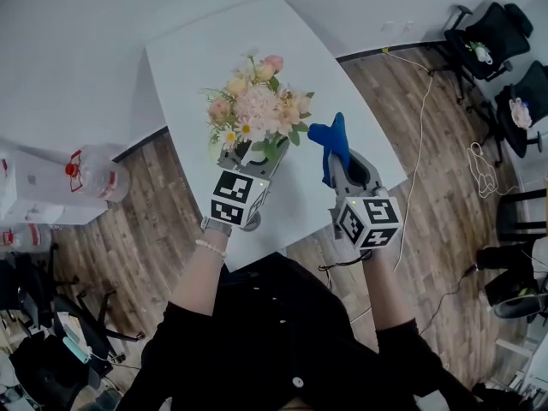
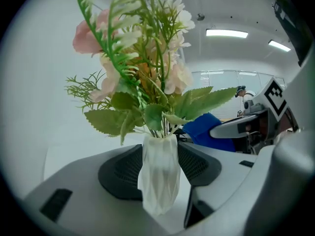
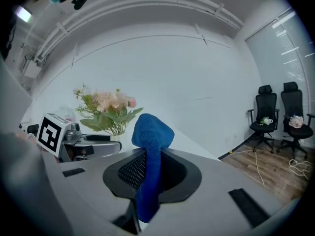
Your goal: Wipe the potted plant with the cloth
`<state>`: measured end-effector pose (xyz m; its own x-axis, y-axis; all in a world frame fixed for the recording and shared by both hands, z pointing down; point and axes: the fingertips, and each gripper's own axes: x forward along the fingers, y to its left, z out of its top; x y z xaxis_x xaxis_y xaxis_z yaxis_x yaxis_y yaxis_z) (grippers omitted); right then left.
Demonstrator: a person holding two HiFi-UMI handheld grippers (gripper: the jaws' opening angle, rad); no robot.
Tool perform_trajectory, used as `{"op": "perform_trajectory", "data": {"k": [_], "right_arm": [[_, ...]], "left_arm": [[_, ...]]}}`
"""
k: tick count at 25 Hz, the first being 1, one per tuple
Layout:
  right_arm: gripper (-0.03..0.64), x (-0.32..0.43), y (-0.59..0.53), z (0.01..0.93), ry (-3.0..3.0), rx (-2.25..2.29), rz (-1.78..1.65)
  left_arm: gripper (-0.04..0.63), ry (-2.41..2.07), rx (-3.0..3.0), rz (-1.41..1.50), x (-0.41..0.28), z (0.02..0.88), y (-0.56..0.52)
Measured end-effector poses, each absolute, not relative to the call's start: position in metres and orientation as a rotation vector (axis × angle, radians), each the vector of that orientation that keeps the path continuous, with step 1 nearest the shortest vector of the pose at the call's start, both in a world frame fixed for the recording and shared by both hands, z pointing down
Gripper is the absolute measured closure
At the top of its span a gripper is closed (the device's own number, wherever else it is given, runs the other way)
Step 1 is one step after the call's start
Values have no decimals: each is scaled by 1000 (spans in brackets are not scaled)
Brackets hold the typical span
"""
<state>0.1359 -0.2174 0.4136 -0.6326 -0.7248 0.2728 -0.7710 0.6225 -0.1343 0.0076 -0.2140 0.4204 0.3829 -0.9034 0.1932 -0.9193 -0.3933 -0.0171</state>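
Coarse woven cloth, matt ridged vase, wood-grain floor

The head view looks steeply down from above onto the white table. The left gripper view faces level, very near the potted plant. The right gripper view looks past the blue cloth. All three share that plant.

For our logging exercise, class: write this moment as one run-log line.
left tool: closed on white vase | right tool: clamps blue cloth | cloth position: upright, right of flowers | table: white
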Motion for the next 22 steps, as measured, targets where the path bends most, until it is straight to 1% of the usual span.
{"op": "perform_trajectory", "data": {"k": [5,11,22], "right_arm": [[535,116,-256,409,-2705,1077,292],[535,83,-280,418,-2716,708,148],[535,33,-261,440,-2607,58,-95]], "left_arm": [[356,-1650,2542,274,6,421,-214],[356,-1623,2557,289,7,422,-213],[356,-1587,2586,288,6,422,-213]]}}
